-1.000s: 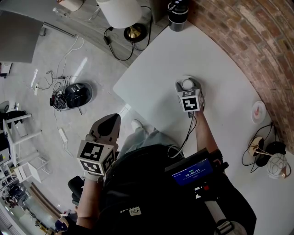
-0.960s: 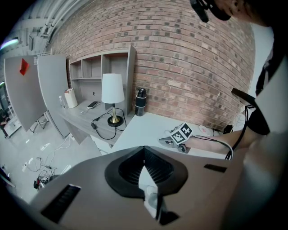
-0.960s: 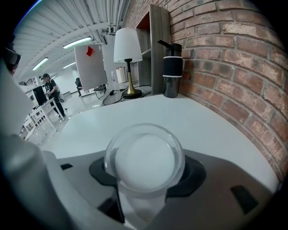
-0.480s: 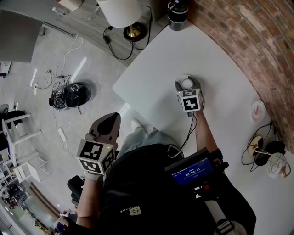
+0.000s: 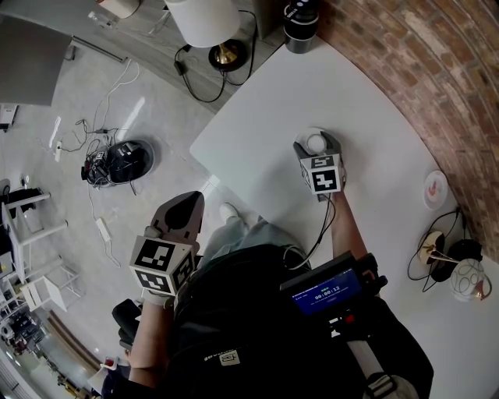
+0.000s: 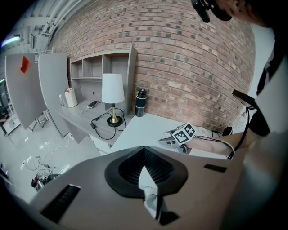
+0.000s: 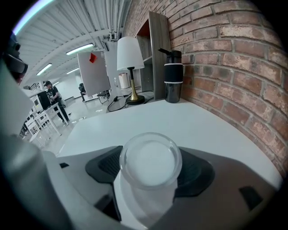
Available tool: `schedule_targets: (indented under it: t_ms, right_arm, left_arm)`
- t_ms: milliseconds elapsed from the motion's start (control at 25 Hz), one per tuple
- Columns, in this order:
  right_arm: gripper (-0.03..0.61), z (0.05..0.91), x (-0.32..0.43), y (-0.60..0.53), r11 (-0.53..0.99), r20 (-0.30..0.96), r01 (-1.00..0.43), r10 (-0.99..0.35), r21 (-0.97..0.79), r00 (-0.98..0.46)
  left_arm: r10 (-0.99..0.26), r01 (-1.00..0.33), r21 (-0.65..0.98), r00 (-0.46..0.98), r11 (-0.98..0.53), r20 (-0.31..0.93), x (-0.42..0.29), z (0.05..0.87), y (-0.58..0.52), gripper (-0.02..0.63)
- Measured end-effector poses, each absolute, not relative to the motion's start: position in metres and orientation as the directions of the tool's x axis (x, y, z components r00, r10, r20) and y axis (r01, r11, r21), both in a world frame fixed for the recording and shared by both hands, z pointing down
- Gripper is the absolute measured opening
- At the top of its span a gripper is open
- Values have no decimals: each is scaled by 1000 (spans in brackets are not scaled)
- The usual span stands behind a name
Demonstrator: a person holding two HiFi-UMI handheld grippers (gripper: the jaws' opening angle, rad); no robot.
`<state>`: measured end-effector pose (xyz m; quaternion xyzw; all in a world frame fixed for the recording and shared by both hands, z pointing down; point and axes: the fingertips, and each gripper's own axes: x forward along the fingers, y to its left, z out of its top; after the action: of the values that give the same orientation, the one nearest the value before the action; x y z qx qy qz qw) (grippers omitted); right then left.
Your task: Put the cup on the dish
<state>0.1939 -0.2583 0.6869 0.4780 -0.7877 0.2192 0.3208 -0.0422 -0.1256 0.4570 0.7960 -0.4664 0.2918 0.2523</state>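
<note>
A clear glass cup [image 5: 317, 143] stands upright on the white table [image 5: 374, 101], seen from close up in the right gripper view [image 7: 150, 159]. My right gripper [image 5: 317, 139] [image 7: 150, 167] straddles it. Its jaws have just been opening and now stand wide on either side of the cup, pads off the glass. The white dish [image 5: 434, 189] with a red mark lies far to the right by the brick wall, apart from the cup. My left gripper [image 5: 187, 204] [image 6: 144, 155] hangs off the table over the floor, shut and empty.
A black bottle [image 5: 300, 19] [image 7: 173, 76] stands at the table's far corner. Beyond it is a white lamp [image 5: 204, 19] on a lower desk. Cables and small objects [image 5: 448, 261] lie at the table's right edge. The table's near-left edge [image 5: 210, 156] drops to the floor.
The right gripper's jaws have spread apart around the cup, which stays standing on the table. The left gripper has not moved.
</note>
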Motion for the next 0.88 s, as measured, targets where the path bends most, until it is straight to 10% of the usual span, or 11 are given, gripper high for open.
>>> schedule_targets:
  t_ms: [880]
  right_arm:
    - [330,622,195,-239,398,656,-916,-677,-57,-335]
  left_arm:
    - [-587,-865,161,448,-475,674,-46,455,-136,6]
